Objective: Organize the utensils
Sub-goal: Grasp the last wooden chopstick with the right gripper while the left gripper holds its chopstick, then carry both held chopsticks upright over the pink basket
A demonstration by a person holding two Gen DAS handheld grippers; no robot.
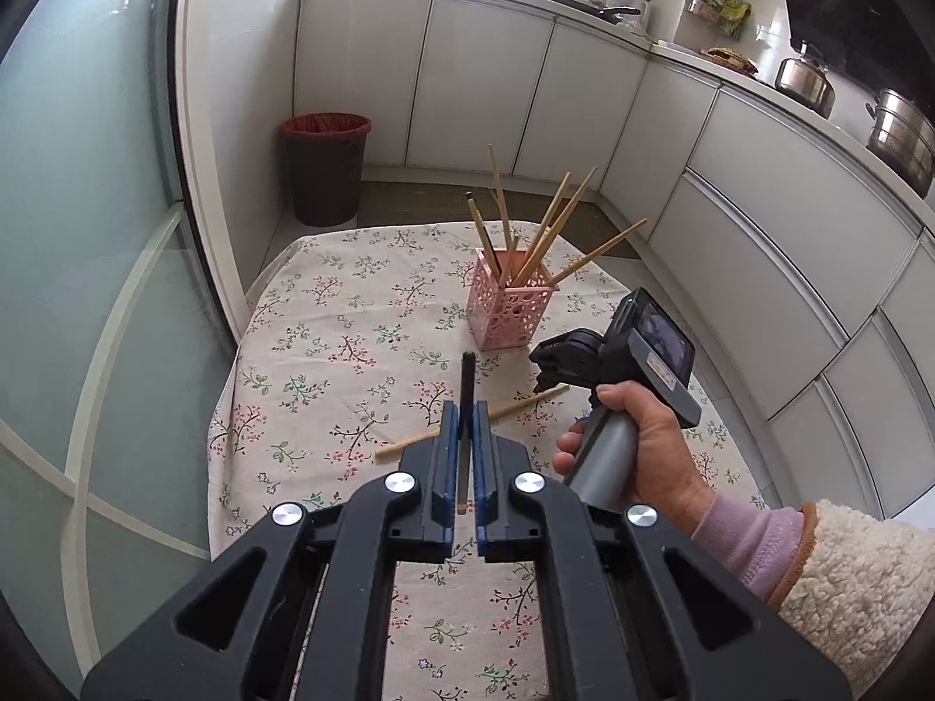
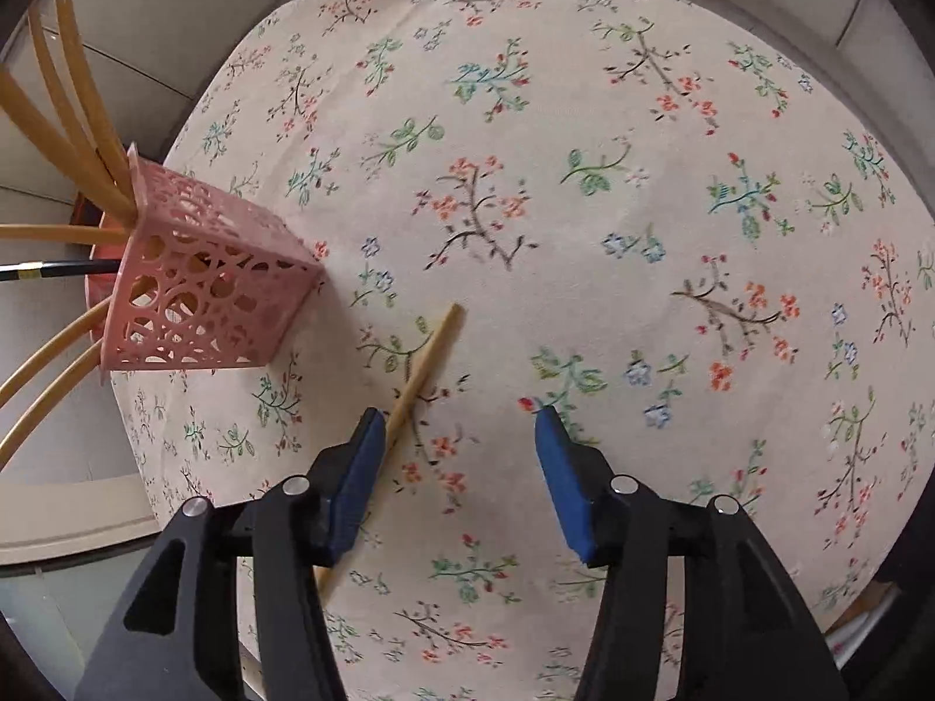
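The left tool (image 1: 466,409) is clamped on a dark chopstick (image 1: 466,403), whose long axis runs along the tool's fingers: its dark end sticks out forward toward the pink basket (image 1: 509,309), its pale end shows back between the pads. A second, bamboo chopstick (image 1: 514,406) lies flat on the floral cloth of the worktop (image 1: 327,315), slanting from lower left to upper right, passing behind the left tool's fingers.

The right tool (image 2: 461,426) stands with its jaws apart and nothing gripped. From its own camera the bamboo chopstick (image 2: 418,380) runs diagonally, its far end aimed up and right, its near length lying against the inner face of the left-hand blue pad (image 2: 359,467) — whether it truly touches cannot be told. The other pad is well clear of it.

The left wrist view alone shows the basket upright near the far edge of the worktop, holding several bamboo chopsticks (image 1: 549,228) fanned outward, and the person's hand (image 1: 648,438) on the right tool's grey handle. The right wrist view alone shows a dark chopstick with a yellow band (image 2: 41,271) among those in the basket (image 2: 204,292).

Bare cloth lies open left of the basket and to the right of the loose chopstick — white cabinets (image 1: 759,245) stand beyond the worktop's right side, a bin (image 1: 326,166) beyond its far left corner.
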